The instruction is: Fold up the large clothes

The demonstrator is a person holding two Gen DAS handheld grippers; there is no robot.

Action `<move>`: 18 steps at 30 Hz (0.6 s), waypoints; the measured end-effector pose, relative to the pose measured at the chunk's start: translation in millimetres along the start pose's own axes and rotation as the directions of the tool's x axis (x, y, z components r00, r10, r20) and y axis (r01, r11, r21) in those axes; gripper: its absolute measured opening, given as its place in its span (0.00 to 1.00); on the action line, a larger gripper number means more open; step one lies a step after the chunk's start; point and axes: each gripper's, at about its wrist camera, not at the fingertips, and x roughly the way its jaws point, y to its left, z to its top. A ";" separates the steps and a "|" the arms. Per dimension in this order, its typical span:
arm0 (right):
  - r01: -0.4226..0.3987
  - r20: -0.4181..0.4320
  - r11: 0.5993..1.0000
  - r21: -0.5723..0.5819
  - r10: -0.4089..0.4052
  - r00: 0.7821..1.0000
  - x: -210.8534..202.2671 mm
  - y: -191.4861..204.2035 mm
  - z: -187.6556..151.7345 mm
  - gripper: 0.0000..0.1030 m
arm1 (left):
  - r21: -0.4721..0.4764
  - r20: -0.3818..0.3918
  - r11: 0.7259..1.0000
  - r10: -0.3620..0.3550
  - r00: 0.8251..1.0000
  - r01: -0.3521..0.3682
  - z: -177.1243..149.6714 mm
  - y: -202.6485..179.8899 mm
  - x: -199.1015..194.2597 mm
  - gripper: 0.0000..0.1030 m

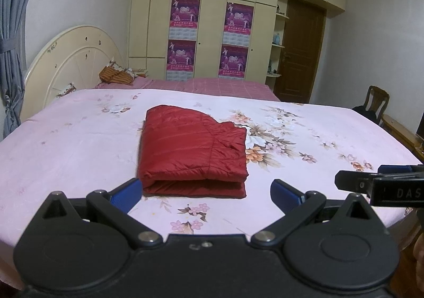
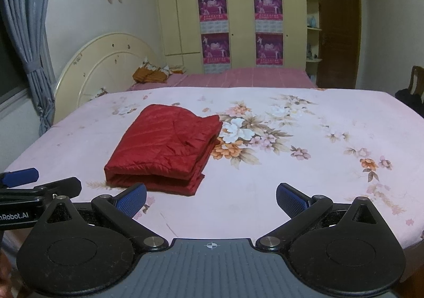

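A red quilted jacket (image 1: 192, 150) lies folded into a thick rectangle on the pink floral bedsheet (image 1: 66, 149), its folded edge facing me. My left gripper (image 1: 206, 193) hovers just in front of that edge, open, blue pads empty. In the right wrist view the same jacket (image 2: 164, 147) lies left of centre, and my right gripper (image 2: 211, 198) is open and empty, a little to the right of the jacket's near corner. Each gripper shows in the other's view: the right gripper (image 1: 376, 181) at the right edge, the left gripper (image 2: 39, 184) at the left edge.
A cream headboard (image 1: 71, 64) and striped pillows (image 1: 116, 75) stand at the far left. Cream wardrobes with purple posters (image 1: 182, 38) line the back wall, a brown door (image 1: 302, 51) beside them. A wooden chair (image 1: 373, 101) and a grey curtain (image 1: 13, 33) flank the bed.
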 end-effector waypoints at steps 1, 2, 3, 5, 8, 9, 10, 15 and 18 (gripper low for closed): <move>0.000 -0.002 1.000 0.001 0.000 1.000 0.4 0.1 -0.3 1.00 | -0.001 0.001 1.000 -0.001 1.000 0.001 0.2 0.3 -0.1 1.00; -0.001 -0.005 1.000 0.003 0.001 1.000 1.1 -0.7 -0.6 1.00 | -0.002 0.000 1.000 -0.002 1.000 0.002 0.3 0.3 0.1 1.00; -0.002 -0.007 1.000 0.006 0.002 1.000 1.0 -2.1 -1.0 1.00 | -0.002 0.000 1.000 0.000 1.000 0.000 0.3 0.1 0.2 1.00; -0.003 -0.010 1.000 0.010 0.003 1.000 1.5 -3.1 -1.0 1.00 | -0.002 0.000 1.000 -0.001 1.000 0.001 0.1 0.3 0.0 1.00; -0.003 -0.007 1.000 0.006 0.003 1.000 2.1 -3.0 -0.8 1.00 | -0.001 -0.001 1.000 -0.002 1.000 0.002 0.2 0.5 0.2 1.00; -0.003 -0.007 1.000 0.007 0.003 1.000 2.1 -2.8 -0.7 1.00 | -0.002 0.000 1.000 -0.003 1.000 0.003 0.2 0.6 0.1 1.00; -0.003 -0.006 1.000 0.007 0.003 1.000 2.2 -3.0 -1.1 1.00 | -0.002 -0.001 1.000 -0.002 1.000 0.002 0.0 0.3 0.2 1.00; -0.002 -0.008 1.000 0.009 0.002 1.000 2.1 -3.5 -1.4 1.00 | -0.003 -0.005 1.000 -0.002 1.000 0.002 -1.2 0.6 2.1 1.00; -0.003 -0.008 1.000 0.008 0.003 1.000 1.9 -3.8 -1.2 1.00 | -0.001 -0.005 1.000 -0.001 1.000 0.001 -1.1 0.4 2.4 1.00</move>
